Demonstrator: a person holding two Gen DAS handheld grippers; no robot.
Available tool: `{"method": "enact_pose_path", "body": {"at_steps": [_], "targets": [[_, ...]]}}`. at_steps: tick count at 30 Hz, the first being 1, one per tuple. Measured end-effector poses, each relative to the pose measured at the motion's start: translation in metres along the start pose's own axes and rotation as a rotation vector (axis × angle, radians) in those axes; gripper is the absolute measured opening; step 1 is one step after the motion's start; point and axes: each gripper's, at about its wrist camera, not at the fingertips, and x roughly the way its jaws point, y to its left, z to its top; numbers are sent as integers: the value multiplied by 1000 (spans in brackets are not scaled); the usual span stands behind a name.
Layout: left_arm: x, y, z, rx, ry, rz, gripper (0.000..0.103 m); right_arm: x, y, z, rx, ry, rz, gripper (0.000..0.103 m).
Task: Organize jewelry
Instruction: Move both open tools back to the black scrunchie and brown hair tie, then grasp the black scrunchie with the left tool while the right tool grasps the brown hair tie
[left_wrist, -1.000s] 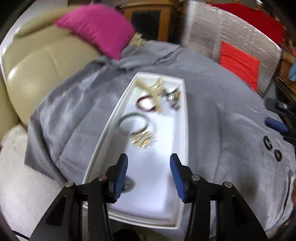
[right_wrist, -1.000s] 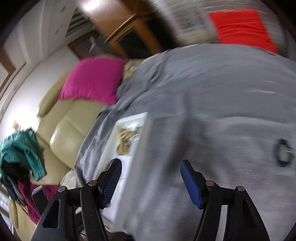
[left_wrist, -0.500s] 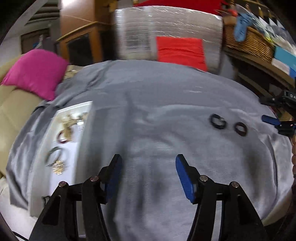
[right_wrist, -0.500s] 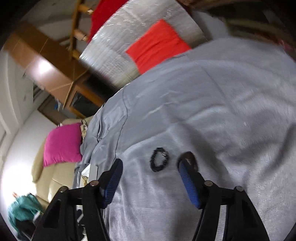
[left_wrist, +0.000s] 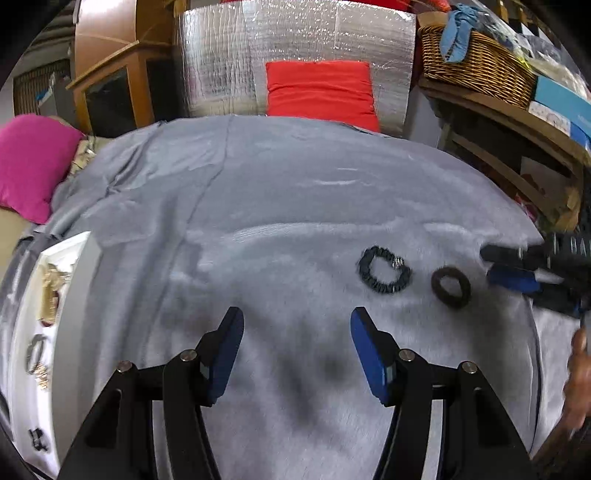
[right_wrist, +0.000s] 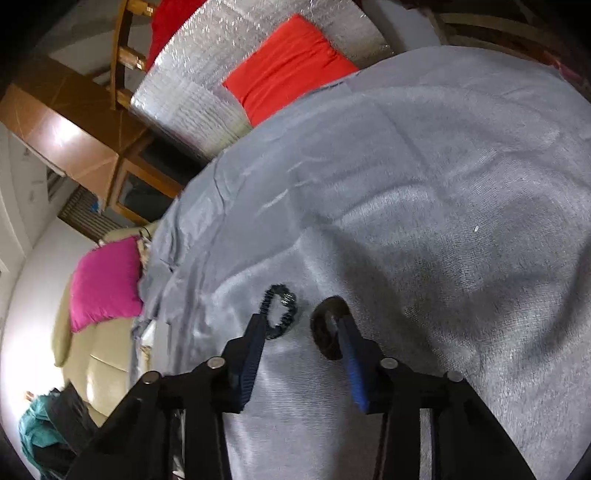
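Grey cloth (left_wrist: 295, 206), left view alone shows white tray (left_wrist: 79, 258)

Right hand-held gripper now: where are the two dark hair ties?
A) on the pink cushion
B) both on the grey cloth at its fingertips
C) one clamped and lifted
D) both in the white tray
B: the black scrunchie and brown hair tie lie flat on the grey cloth at the right hand-held gripper tips.
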Motion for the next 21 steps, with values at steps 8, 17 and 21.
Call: {"method": "enact_pose_path", "body": {"at_steps": [8, 17, 21], "targets": [[44, -15, 26, -15, 57, -142, 60, 10, -14, 7, 29, 21, -21, 39], [65, -30, 30, -7, 114, -146, 60, 13, -20, 8, 64, 39, 5, 39], [70, -33, 30, 2, 124, -145, 60, 17, -18, 5, 50, 53, -15, 39]]}}
